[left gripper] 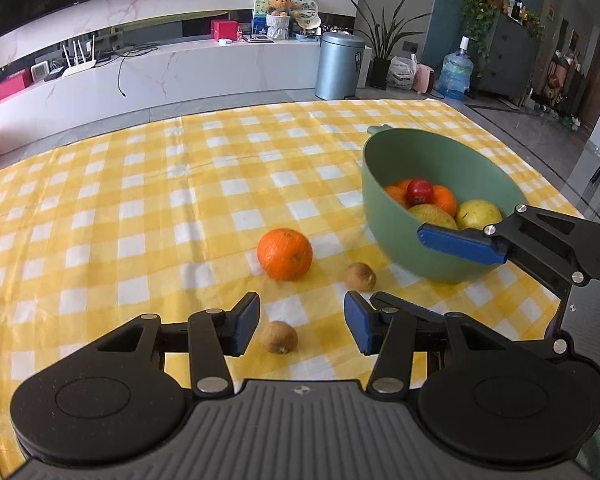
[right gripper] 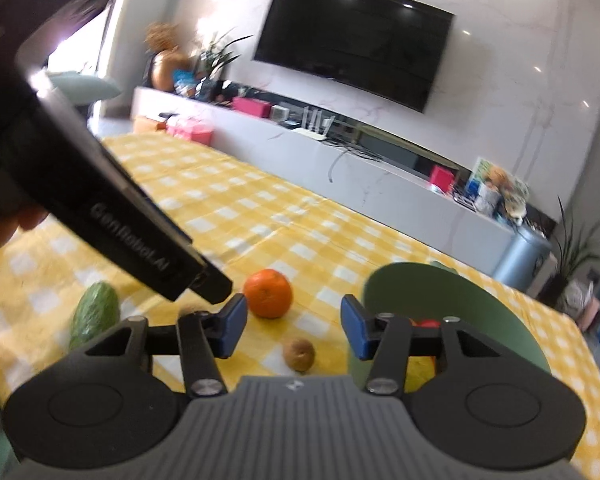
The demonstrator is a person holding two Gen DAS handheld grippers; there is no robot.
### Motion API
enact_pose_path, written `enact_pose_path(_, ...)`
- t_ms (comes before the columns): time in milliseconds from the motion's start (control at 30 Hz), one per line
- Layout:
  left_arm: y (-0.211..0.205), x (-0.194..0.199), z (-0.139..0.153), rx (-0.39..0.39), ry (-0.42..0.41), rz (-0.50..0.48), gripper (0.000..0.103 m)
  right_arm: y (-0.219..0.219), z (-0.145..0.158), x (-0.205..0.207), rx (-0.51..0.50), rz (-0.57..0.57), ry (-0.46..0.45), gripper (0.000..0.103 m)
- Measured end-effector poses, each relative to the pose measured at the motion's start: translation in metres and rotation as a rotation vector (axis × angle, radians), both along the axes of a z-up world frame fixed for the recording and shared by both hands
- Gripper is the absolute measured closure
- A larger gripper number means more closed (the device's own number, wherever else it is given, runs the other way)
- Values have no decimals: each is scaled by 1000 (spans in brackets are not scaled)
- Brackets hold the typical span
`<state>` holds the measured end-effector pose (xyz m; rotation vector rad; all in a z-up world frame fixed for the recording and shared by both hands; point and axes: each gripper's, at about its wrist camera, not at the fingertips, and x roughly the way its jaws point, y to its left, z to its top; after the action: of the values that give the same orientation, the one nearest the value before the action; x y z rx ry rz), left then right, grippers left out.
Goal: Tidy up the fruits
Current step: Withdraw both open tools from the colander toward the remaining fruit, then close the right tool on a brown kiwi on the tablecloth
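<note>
currently both grippers, left and right, stand apart, empty; kiwi lies between left fingers, left of bowl.

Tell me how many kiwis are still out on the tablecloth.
2: the near kiwi between the left gripper fingers, the far kiwi beside the green bowl. Others may hide in the bowl.

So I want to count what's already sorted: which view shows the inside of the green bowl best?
The left wrist view: it looks down into the bowl, showing oranges, a red fruit and two yellow-green fruits. The right wrist view sees mostly the bowl's outer wall, blurred, with the right gripper in front; only a red sliver shows.
</note>
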<state>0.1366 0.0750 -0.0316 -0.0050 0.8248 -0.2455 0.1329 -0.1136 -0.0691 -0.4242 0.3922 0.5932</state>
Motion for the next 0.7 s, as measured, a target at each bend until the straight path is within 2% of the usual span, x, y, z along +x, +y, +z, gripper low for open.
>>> enact_pose_path(67, 1, 0, -3, 9, 1, 2, 45, 5, -3, -2, -33, 18, 2, 64)
enact_pose_path(233, 0, 1, -8, 36, -8, -9, 45, 15, -13, 1, -95, 21, 24, 65)
enact_pose_path(333, 2, 4, -13, 32, 4, -8, 45, 21, -19, 6, -135, 7, 38, 71)
enact_pose_path(533, 5, 10, -20, 45, 16, 20, 45, 38, -37, 15, -273, -55, -9, 73)
enact_pose_path(700, 7, 13, -22, 40, 27, 36, 45, 45, -48, 25, -316, -75, -8, 78)
